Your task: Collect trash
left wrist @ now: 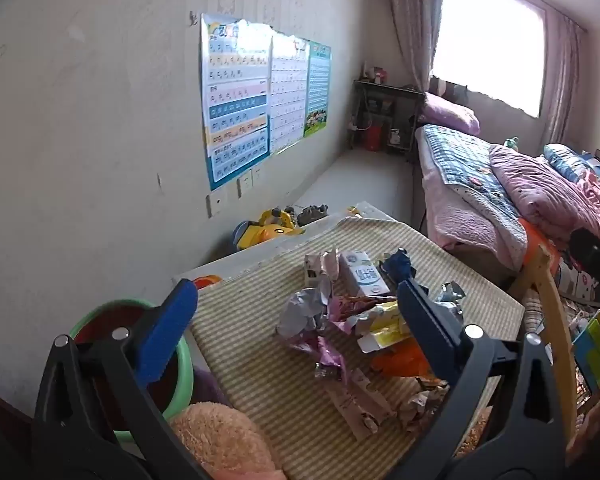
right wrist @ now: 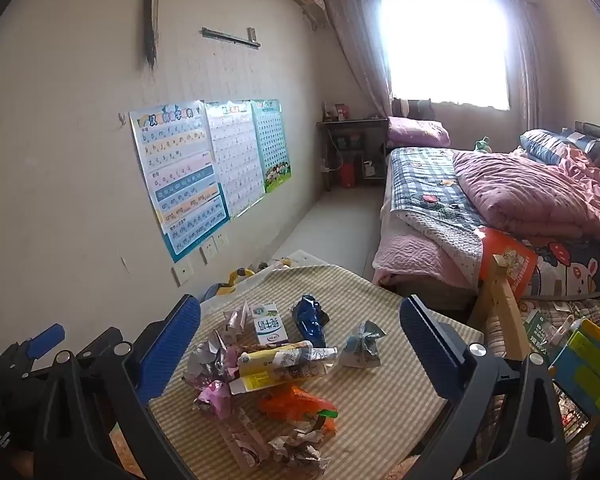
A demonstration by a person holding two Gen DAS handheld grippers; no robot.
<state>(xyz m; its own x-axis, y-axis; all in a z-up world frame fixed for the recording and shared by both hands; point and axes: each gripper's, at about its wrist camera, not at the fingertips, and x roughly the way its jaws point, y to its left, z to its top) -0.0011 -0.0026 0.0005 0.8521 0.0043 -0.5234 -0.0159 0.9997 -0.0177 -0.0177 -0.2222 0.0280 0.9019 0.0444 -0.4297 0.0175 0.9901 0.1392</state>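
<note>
A heap of trash lies on a striped cloth-covered table (left wrist: 260, 368) (right wrist: 396, 392). In it are a white milk carton (left wrist: 364, 272) (right wrist: 269, 325), a crumpled blue wrapper (left wrist: 398, 264) (right wrist: 310, 318), a yellow tube box (left wrist: 386, 330) (right wrist: 276, 368), an orange bag (right wrist: 296, 402), pink and silver foil wrappers (left wrist: 316, 320) (right wrist: 214, 364) and a grey crumpled pack (right wrist: 364, 342). My left gripper (left wrist: 296, 336) hovers over the heap, open, nothing between its blue pads. My right gripper (right wrist: 300, 360) is open above the same heap. A green bin (left wrist: 172, 364) with a dark liner stands left of the table.
A peach plush toy (left wrist: 224, 440) lies by the bin. A wooden chair back (left wrist: 548, 292) (right wrist: 504, 304) stands at the table's right, with a bed (right wrist: 500, 200) behind it. Yellow toys (left wrist: 268, 228) sit on the floor by the wall. Colourful blocks (right wrist: 588, 368) lie at right.
</note>
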